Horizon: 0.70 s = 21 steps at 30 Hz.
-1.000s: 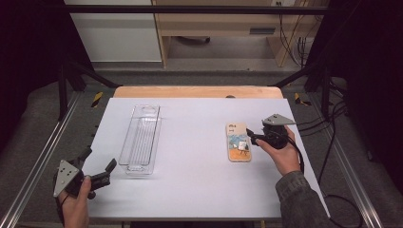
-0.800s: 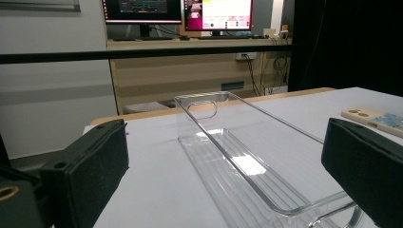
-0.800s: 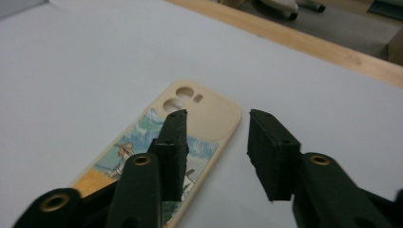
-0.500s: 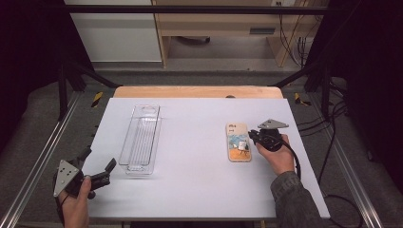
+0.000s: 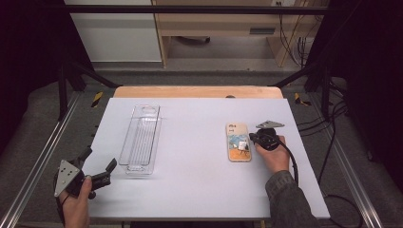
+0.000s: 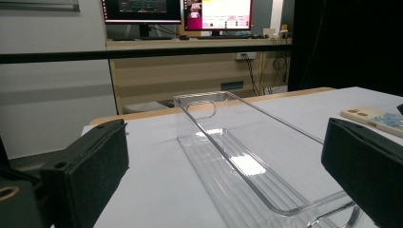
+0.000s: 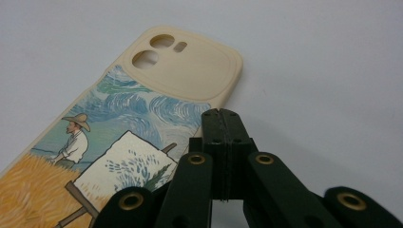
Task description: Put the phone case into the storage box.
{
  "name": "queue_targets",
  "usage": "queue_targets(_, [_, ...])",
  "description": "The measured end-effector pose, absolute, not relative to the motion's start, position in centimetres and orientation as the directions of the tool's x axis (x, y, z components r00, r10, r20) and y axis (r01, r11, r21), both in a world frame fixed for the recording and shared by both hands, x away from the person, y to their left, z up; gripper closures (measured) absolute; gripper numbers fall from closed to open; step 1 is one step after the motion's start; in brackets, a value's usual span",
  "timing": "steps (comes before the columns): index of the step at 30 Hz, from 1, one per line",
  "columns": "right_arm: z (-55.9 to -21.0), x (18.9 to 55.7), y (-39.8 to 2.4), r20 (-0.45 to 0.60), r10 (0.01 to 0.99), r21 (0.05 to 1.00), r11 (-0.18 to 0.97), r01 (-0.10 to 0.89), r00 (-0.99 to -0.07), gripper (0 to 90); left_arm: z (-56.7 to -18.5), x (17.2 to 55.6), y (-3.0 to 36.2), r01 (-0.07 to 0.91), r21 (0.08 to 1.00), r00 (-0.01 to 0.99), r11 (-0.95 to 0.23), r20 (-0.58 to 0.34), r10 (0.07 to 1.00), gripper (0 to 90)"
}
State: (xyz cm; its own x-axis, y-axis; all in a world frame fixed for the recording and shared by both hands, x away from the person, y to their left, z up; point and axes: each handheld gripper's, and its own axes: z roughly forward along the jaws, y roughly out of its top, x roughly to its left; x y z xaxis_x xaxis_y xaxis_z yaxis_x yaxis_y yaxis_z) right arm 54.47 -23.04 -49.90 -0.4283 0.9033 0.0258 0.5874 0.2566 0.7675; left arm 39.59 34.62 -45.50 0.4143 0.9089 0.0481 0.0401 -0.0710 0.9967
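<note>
A phone case [image 5: 237, 141] with a painted field scene and a beige camera end lies flat on the white table, right of centre. My right gripper [image 5: 252, 138] rests low at the case's right edge; its jaws have just been closing and now meet with nothing between them. In the right gripper view the joined jaw tips [image 7: 221, 114] sit over the edge of the case [image 7: 142, 118]. A clear plastic tray [image 5: 140, 140] lies lengthwise left of centre. My left gripper [image 5: 100, 158] stands open at the front left, its pads [image 6: 85, 175] wide apart and facing the tray [image 6: 228, 142].
The white table [image 5: 190, 171] ends in a wooden strip [image 5: 197, 91] at the far side. Metal rails run along both sides, with cables on the floor at the right. Monitors stand on a desk behind, in the left gripper view.
The right gripper has sunk toward the table at the phone case's right edge and its jaws have come together. The left gripper and the tray have stayed put.
</note>
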Motion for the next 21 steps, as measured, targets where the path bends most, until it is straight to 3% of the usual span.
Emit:
queue_targets(11, [-50.7,55.5,-23.0,0.078,0.915,0.756,0.204,0.622,-0.395,90.0,-45.5,39.6,34.7,0.037,0.997,0.413,-0.063,0.042,0.910,1.7])
queue_targets(21, [-50.4,54.5,-21.4,0.093,0.875,0.743,0.257,0.618,-0.475,90.0,-45.5,39.6,34.6,0.039,0.997,0.418,-0.069,0.047,0.907,1.7])
